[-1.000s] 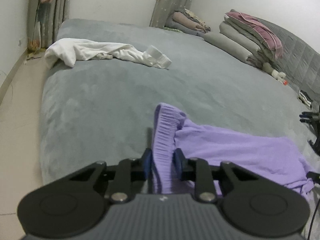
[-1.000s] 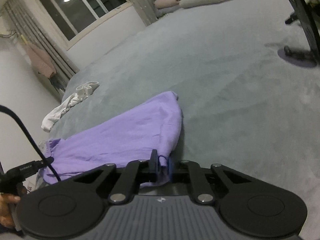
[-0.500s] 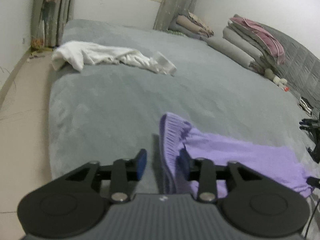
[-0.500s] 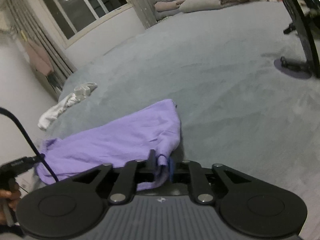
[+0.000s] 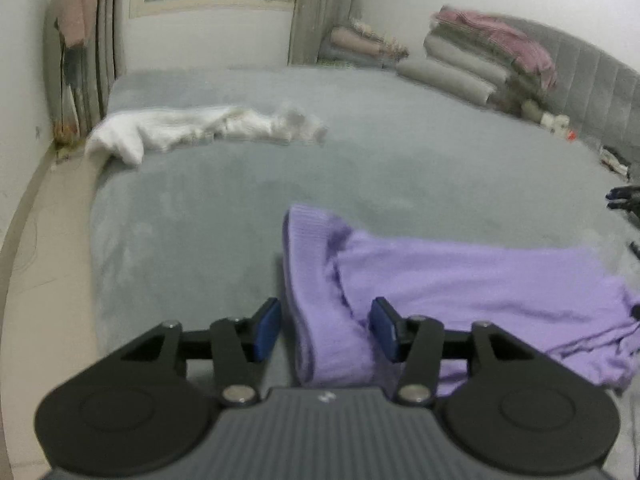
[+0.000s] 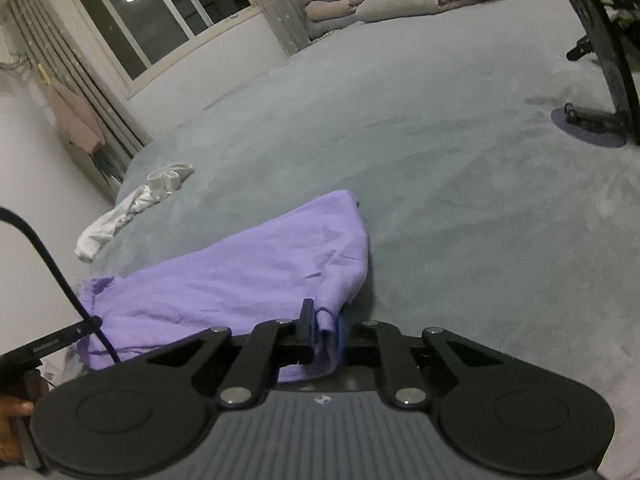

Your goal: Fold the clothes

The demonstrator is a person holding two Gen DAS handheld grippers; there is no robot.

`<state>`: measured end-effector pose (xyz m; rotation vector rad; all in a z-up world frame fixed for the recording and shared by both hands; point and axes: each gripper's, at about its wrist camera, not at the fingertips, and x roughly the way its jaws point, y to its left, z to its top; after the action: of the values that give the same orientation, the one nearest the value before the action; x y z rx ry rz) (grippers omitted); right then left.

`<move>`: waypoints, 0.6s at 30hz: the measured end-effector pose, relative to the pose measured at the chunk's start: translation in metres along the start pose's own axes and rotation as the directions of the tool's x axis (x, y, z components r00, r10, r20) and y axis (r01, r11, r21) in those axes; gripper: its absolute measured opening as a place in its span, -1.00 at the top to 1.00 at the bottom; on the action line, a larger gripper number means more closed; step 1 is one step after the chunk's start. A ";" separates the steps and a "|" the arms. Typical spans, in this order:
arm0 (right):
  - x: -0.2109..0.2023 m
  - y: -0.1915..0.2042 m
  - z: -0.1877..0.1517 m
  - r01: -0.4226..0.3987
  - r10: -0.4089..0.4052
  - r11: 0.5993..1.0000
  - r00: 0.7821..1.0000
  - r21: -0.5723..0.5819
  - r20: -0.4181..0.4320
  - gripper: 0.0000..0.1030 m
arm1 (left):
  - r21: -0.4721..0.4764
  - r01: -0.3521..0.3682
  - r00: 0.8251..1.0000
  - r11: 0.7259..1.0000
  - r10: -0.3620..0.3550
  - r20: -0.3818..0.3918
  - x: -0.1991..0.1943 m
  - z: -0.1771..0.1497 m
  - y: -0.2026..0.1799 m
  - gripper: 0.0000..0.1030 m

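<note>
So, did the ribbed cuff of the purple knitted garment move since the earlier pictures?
Yes. The ribbed cuff has dropped from between the pads onto the grey bed cover, as the left gripper opens.

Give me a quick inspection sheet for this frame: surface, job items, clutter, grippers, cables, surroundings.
Surface: grey bed cover, mostly bare.
Job's things: purple garment spread at the near edge; white garment crumpled at the far edge.
Clutter: black stand on the bed.
Grippers: left gripper opening, ribbed purple hem between its jaws, pads off it; right gripper closing on a purple corner.
Cables: black cable beside the purple garment.
Surroundings: window, curtains, stacked bedding by the headboard.
</note>
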<state>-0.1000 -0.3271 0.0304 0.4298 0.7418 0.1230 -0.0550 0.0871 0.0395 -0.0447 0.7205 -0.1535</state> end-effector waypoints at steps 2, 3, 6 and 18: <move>-0.004 0.000 0.002 0.000 0.000 1.000 1.000 -0.002 0.014 0.79 | -0.006 -0.008 1.000 1.000 0.008 -0.002 -0.002 0.000 0.000 0.30; -0.007 0.000 0.003 -0.004 0.004 1.000 1.000 -0.003 0.025 0.79 | -0.016 -0.004 1.000 1.000 0.004 -0.005 -0.004 0.000 0.001 0.37; -0.012 0.004 0.004 -0.007 0.009 1.000 0.999 -0.023 0.046 0.79 | -0.040 0.014 1.000 0.999 -0.015 -0.013 -0.005 0.000 0.004 0.43; -0.019 0.022 0.006 0.014 -0.003 0.995 0.995 -0.103 0.104 0.79 | -0.080 0.033 0.999 0.996 -0.029 0.045 -0.015 0.011 0.017 0.19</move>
<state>-0.1089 -0.3144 0.0551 0.3314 0.6318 0.1297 -0.0566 0.1060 0.0562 -0.1364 0.6824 -0.1527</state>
